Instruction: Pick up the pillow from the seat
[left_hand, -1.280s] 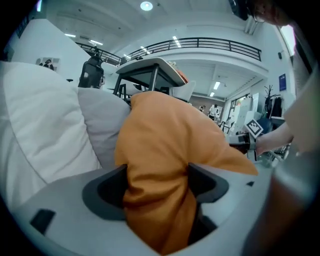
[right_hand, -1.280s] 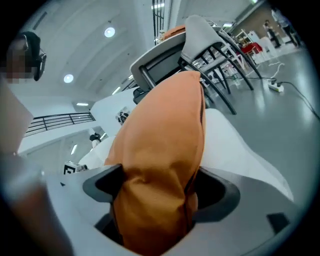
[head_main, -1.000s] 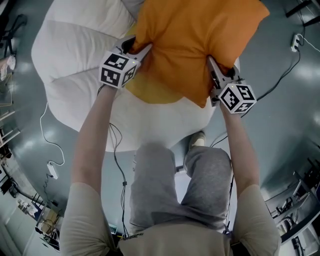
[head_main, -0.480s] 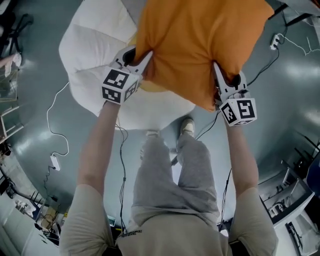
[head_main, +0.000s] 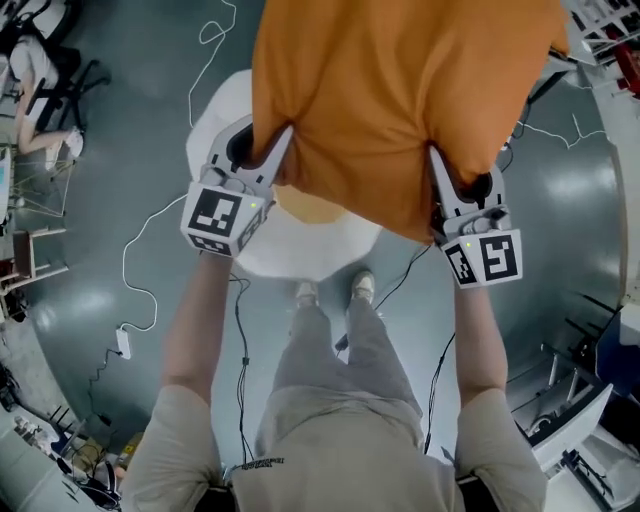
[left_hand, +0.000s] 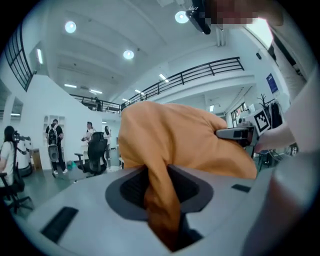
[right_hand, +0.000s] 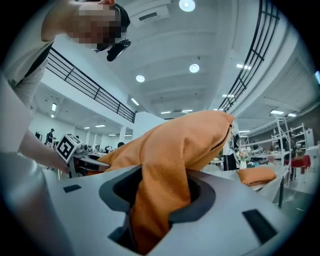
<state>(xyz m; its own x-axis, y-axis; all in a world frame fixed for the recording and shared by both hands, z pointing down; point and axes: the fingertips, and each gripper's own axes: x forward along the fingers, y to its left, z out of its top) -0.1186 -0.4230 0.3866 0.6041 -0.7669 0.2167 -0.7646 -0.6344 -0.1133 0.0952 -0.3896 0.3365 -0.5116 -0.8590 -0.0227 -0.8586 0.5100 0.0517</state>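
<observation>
- The pillow (head_main: 400, 100), orange and soft, hangs in the air between the two claws. It is clear of the seat, spreads away beyond the claw tips, and touches nothing else that I can see.
- The left claw (head_main: 262, 150) is clenched on a fold of the cover at the near-left corner. Its jaws have just been closing, and the cloth is bunched tight between them, right down into the throat.
- The right claw (head_main: 462, 178) grasps the near-right corner the same way. Its jaws have just been opening a little, yet a thick wad of cloth sits pinched between them.
- The seat (head_main: 330, 235), a white puffy thing, lies well below both claws, mostly under the left one, on the grey floor (head_main: 120, 200).
- Cables (head_main: 150, 290) trail over the floor below and outside the left claw. More run under the right one, close to the person's shoes (head_main: 335, 290).
- The weak point, to my eye, is that each claw has only cover cloth, not stuffing, so the pillow's weight pulls on two small pinches.
- If the right claw slackens any more, that corner could slide out. The pillow would then swing down from the left claw or drop back on the seat.
- Pulling the claws apart would strain the cloth and might tug it free too.
- A step back among those cables could trip the person, pillow and all.
</observation>
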